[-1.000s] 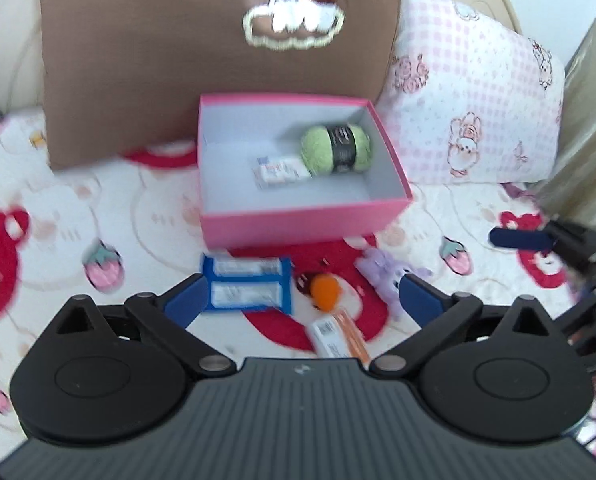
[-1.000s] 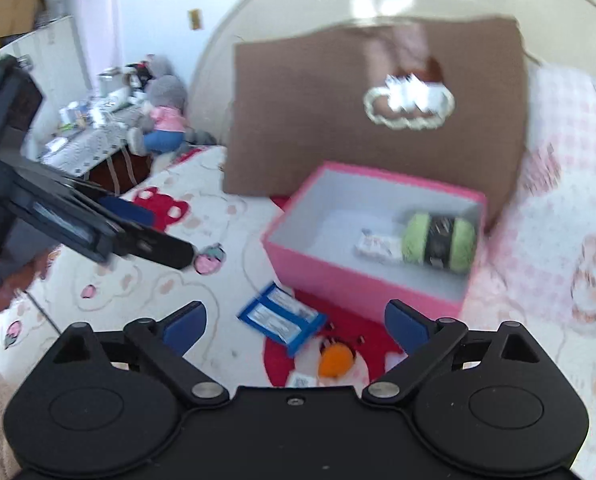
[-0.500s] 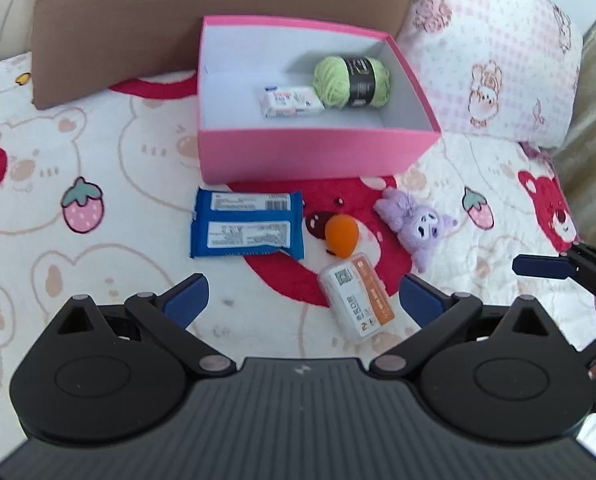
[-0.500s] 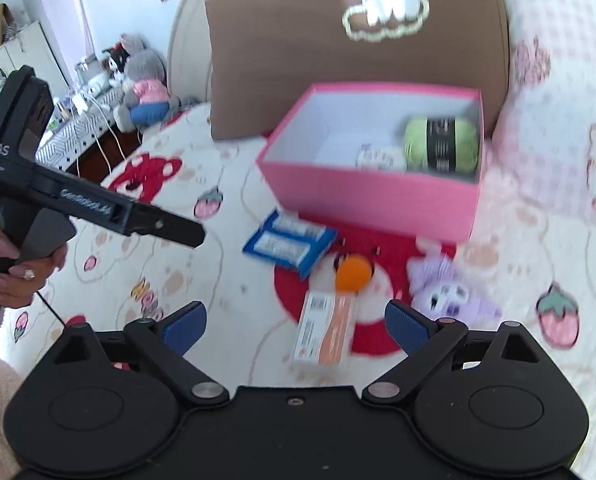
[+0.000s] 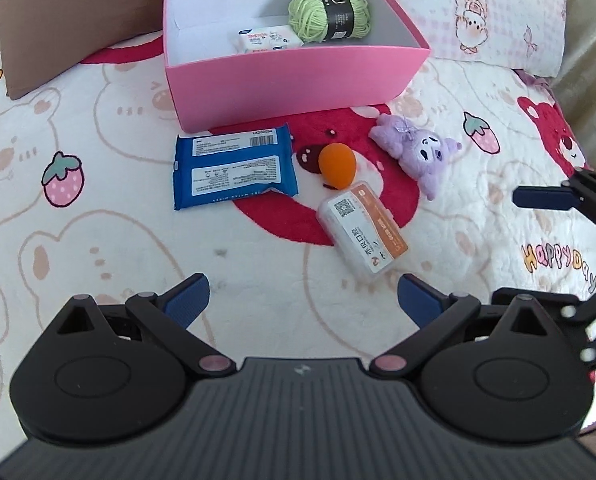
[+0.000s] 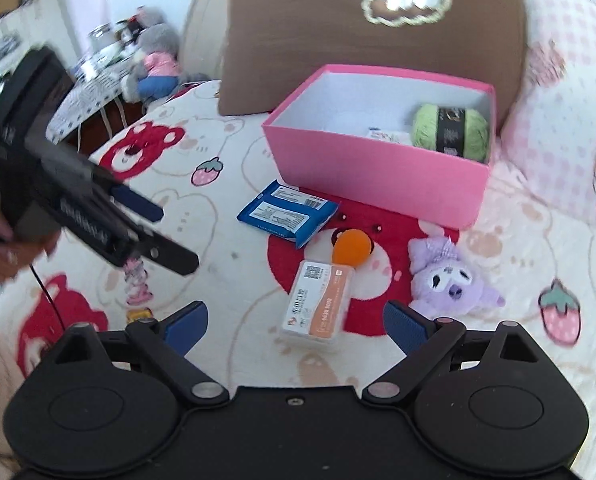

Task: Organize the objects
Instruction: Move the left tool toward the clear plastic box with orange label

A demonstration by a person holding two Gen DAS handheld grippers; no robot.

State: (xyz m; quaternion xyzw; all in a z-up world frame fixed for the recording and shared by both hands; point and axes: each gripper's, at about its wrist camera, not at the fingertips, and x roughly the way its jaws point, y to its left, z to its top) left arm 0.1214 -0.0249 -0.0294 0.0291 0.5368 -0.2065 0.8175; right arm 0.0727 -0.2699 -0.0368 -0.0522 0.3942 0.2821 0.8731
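Note:
A pink box sits on the bed and holds a green yarn ball and a small white packet. In front of it lie a blue wipes pack, an orange egg-shaped sponge, a clear case with an orange label and a purple plush toy. My left gripper is open, just short of the clear case. My right gripper is open too, with the case between its fingertips' line.
A brown cushion and a pink checked pillow stand behind the box. The bedspread carries bear and strawberry prints. The bed's left edge, a desk with clutter and a grey plush show in the right wrist view.
Both grippers have moved down and closer to the loose items; the box and items look larger and higher in each view. Both stay open.

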